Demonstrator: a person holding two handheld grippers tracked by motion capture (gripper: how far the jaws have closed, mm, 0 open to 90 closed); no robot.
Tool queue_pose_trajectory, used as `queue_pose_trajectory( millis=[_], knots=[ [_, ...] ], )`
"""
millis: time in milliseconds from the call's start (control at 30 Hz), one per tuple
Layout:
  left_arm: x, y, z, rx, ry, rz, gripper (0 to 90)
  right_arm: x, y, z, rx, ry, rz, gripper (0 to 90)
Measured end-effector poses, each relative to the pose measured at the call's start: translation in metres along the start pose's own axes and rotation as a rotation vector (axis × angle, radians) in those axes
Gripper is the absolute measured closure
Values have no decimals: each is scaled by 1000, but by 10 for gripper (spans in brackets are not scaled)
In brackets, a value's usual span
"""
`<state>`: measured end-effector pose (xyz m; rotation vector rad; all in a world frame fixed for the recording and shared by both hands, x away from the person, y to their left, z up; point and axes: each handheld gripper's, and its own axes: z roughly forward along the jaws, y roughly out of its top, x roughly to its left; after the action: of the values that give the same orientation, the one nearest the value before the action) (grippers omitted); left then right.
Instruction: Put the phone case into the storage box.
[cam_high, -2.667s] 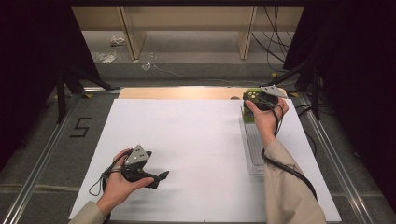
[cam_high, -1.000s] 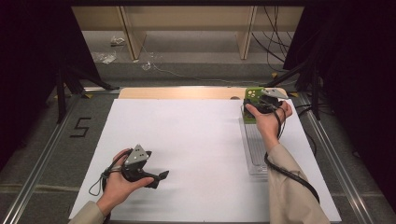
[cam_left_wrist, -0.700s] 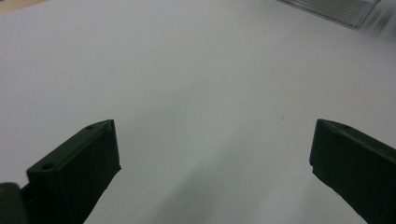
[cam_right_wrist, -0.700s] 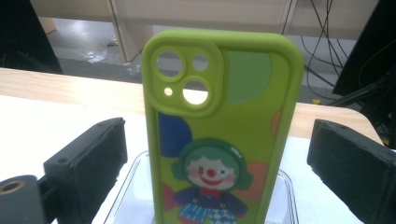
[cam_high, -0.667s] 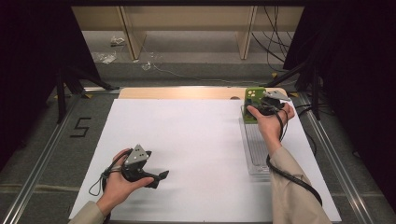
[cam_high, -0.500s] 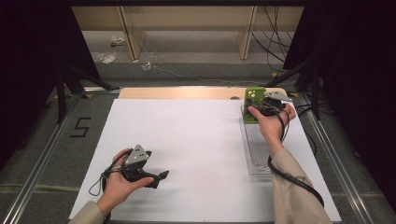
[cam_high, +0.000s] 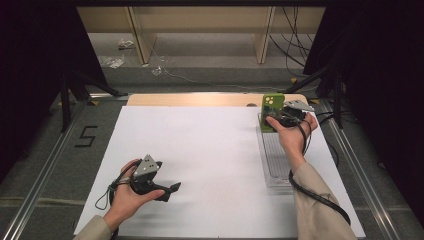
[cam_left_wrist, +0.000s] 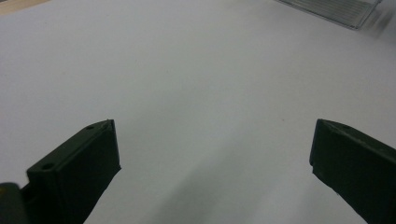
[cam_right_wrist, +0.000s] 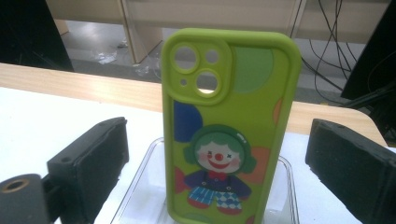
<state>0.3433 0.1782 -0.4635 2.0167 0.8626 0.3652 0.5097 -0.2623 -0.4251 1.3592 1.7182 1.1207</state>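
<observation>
A green phone case (cam_high: 271, 111) with a clown picture stands upright at the far end of a clear plastic rack (cam_high: 277, 160) on the right of the white table. In the right gripper view the phone case (cam_right_wrist: 229, 126) rises between my two jaws, which stand wide apart and clear of its edges. My right gripper (cam_high: 279, 120) is open just right of the case. My left gripper (cam_high: 170, 190) rests low on the table at the near left, open with nothing between its jaws (cam_left_wrist: 215, 149).
White sheet (cam_high: 200, 150) covers the table, with a strip of wooden edge (cam_high: 190, 99) at the far side. The clear rack's corner (cam_left_wrist: 336, 7) shows far off in the left gripper view. Dark stands and cables sit beyond the table.
My right gripper has shifted slightly right off the phone case, which now shows upright in the rack. The left gripper has not moved.
</observation>
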Motion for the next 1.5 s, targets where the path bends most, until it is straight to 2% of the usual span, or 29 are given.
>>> queue_pose_trajectory(
  millis=[500, 1033, 1500],
  knots=[
    [0, 0, 0, -1, 1, 0, 8, 7, -4, -12, -7, 31, -16, 73],
    [0, 1, -1, -2, 1, 2, 8, 17, -6, -28, -26, 102, -50, 86],
    [0, 1, -1, -4, 5, 2, 9, 28, -8, -44, -35, 182, -75, 90]
  ],
)
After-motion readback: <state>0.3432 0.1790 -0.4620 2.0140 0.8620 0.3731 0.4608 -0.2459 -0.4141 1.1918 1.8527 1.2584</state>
